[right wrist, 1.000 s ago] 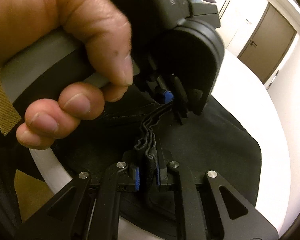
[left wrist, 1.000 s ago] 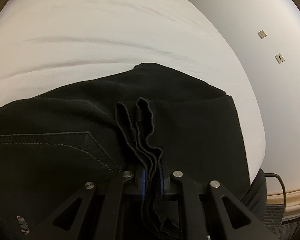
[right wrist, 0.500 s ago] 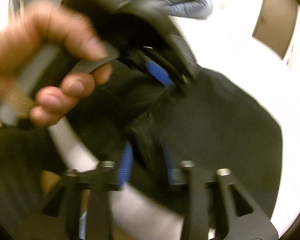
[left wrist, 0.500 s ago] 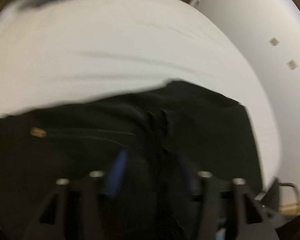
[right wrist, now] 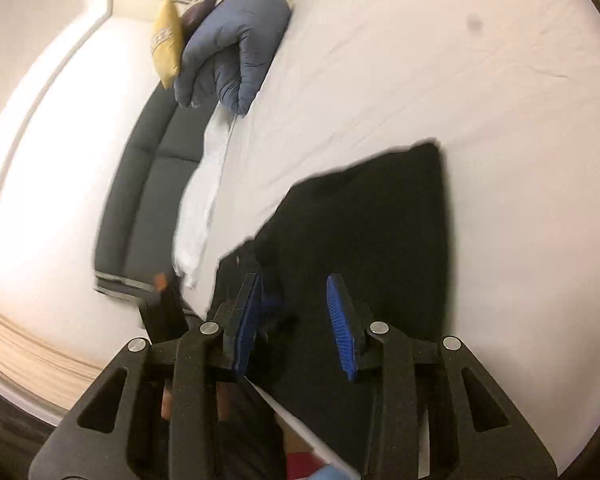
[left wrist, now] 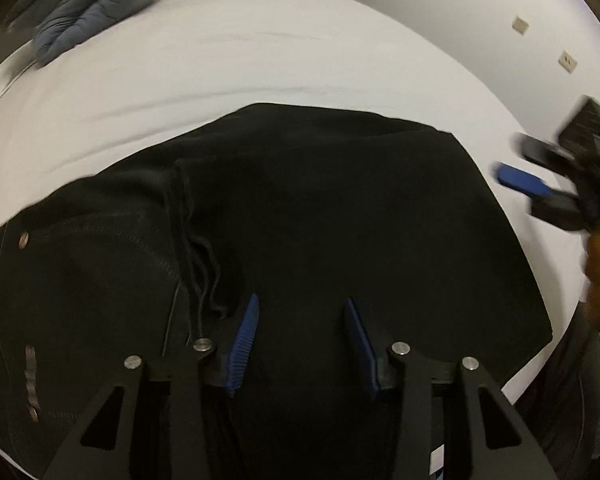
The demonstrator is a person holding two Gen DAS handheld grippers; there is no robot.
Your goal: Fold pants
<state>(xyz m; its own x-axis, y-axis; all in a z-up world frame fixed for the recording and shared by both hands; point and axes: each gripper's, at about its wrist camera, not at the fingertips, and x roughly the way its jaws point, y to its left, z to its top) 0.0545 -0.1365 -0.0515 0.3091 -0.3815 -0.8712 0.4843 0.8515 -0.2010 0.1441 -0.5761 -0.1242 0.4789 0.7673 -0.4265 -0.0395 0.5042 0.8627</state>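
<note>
The black pants point(left wrist: 320, 240) lie folded on the white bed point(left wrist: 260, 60), with the stacked hem edges point(left wrist: 196, 264) resting on the fabric left of centre. My left gripper point(left wrist: 300, 320) is open and empty just above the pants. My right gripper point(right wrist: 296, 308) is open and empty above the pants point(right wrist: 380, 232) near the bed's edge. The right gripper also shows at the right of the left wrist view point(left wrist: 540, 192), held in a hand, off the pants.
A blue-grey duvet point(right wrist: 236, 48) is bundled at the far end of the bed, with a yellow pillow point(right wrist: 166, 40) and a dark one beside it. A dark sofa point(right wrist: 148, 192) runs along the bed. A wall with sockets point(left wrist: 520, 24) stands to the right.
Both grippers have opened and let go of the hem edges, which now lie on the pants. Both have drawn back, and the right one has swung off to the side.
</note>
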